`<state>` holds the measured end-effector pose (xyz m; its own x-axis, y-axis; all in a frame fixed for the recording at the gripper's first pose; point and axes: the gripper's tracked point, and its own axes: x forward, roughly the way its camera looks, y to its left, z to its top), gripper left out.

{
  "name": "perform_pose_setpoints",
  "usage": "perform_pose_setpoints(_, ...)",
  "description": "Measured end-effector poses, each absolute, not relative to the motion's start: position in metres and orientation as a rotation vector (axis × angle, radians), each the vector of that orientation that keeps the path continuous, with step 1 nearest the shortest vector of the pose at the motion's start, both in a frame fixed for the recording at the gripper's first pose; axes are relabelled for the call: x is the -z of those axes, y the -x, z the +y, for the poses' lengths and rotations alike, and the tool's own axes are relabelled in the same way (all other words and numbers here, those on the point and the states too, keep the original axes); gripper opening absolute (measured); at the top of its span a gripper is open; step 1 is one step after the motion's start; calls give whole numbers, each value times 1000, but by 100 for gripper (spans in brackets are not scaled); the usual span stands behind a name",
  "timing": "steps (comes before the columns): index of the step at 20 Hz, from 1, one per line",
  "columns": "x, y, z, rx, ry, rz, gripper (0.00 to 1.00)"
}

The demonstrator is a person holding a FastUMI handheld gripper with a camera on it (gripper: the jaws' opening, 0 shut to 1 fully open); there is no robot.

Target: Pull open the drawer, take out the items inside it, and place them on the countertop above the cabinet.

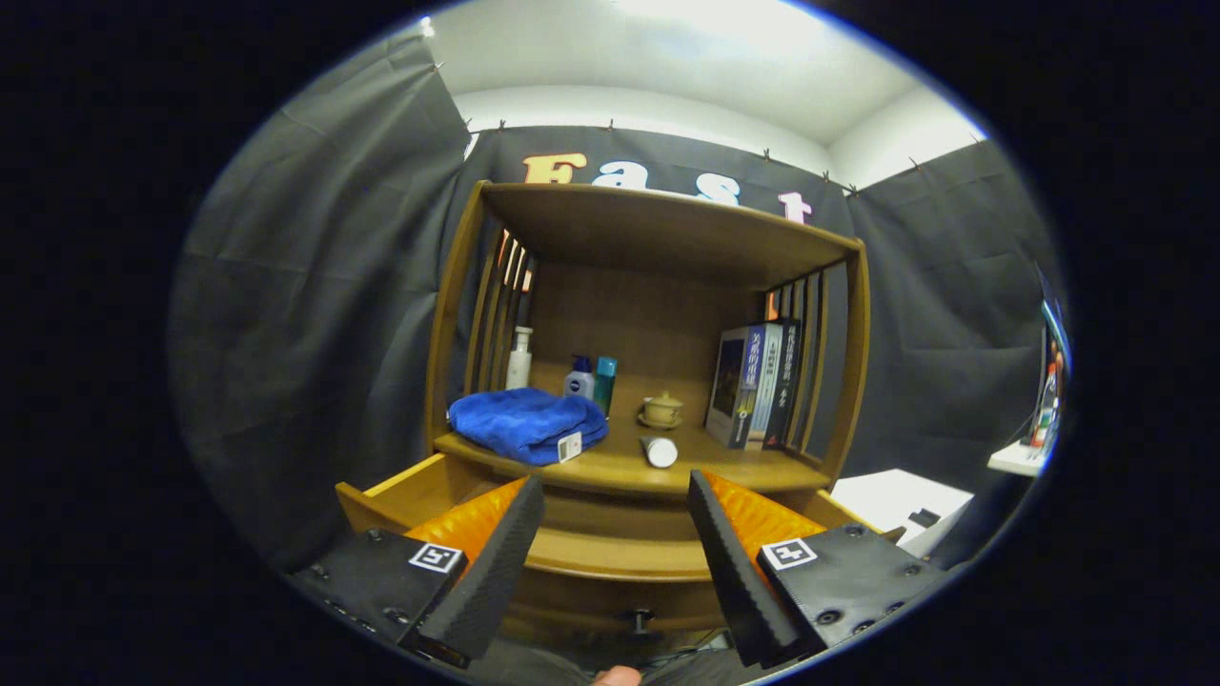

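Note:
A wooden cabinet (pixel 648 238) stands against the black cloth. Its drawer (pixel 610 557) is pulled out toward me, and the knob (pixel 640 624) shows low between my fingers. My gripper (pixel 615 481) hovers over the drawer, open, with nothing between its fingers. The fingers hide most of the drawer's inside; the strip of drawer floor between them looks bare. On the countertop (pixel 743 469) just beyond the fingertips lie a folded blue towel (pixel 527 424) with a tag and a small white tube (pixel 659 451) on its side.
Further back on the countertop stand a white pump bottle (pixel 519 357), a blue bottle (pixel 579 378), a teal bottle (pixel 605 383), a small lidded cup (pixel 660 410) and several books (pixel 758 381) at the right. A white table (pixel 896 497) stands to the cabinet's right.

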<state>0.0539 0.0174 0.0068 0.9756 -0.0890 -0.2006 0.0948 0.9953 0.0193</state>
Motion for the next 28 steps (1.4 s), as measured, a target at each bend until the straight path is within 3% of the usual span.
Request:
perform_pose_setpoints(15,98,-22,-2,156,-88,370,98)
perform_pose_setpoints(28,121,-35,-20,162,-157,409,98)
